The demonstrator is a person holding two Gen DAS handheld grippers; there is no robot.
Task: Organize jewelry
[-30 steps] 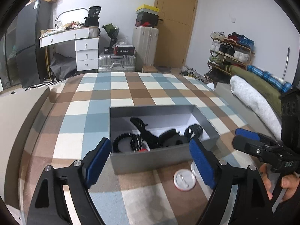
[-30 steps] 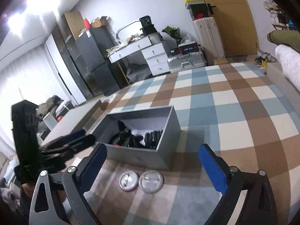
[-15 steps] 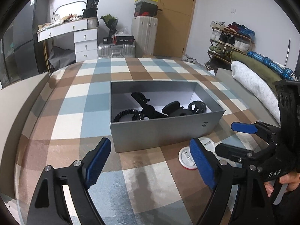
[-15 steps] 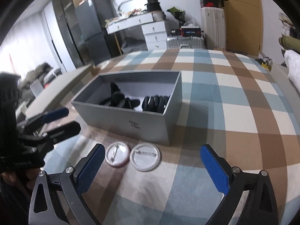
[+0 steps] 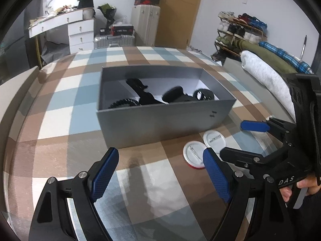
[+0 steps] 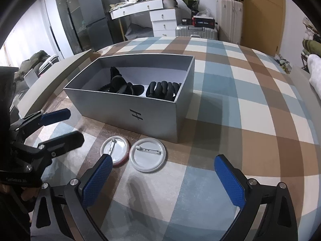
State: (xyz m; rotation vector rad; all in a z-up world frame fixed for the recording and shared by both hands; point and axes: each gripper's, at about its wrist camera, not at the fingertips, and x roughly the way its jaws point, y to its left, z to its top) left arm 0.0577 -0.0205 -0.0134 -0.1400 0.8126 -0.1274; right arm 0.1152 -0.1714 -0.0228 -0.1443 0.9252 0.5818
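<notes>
A grey open box (image 5: 160, 120) (image 6: 128, 104) stands on the checked cloth and holds several black hair accessories (image 5: 152, 98) (image 6: 162, 90). Two round white pin badges lie face down in front of it: one with a red rim (image 5: 193, 153) (image 6: 114, 148) and a plain one (image 5: 214, 139) (image 6: 147, 154). My left gripper (image 5: 160, 174) is open and empty, low over the cloth to the left of the badges; it also shows in the right wrist view (image 6: 58, 124). My right gripper (image 6: 160, 180) is open and empty just in front of the badges; it also shows in the left wrist view (image 5: 244, 140).
The checked cloth (image 6: 240, 100) covers a table. A white dresser (image 5: 78, 32), suitcases (image 5: 146, 24), a shoe rack (image 5: 238, 30) and rolled bedding (image 5: 264, 74) stand around the room. A fridge (image 6: 94, 22) is at the back left.
Both grippers have come down and closer to the cloth in front of the box. The badges now lie just ahead of the right gripper's fingers. Both stay open.
</notes>
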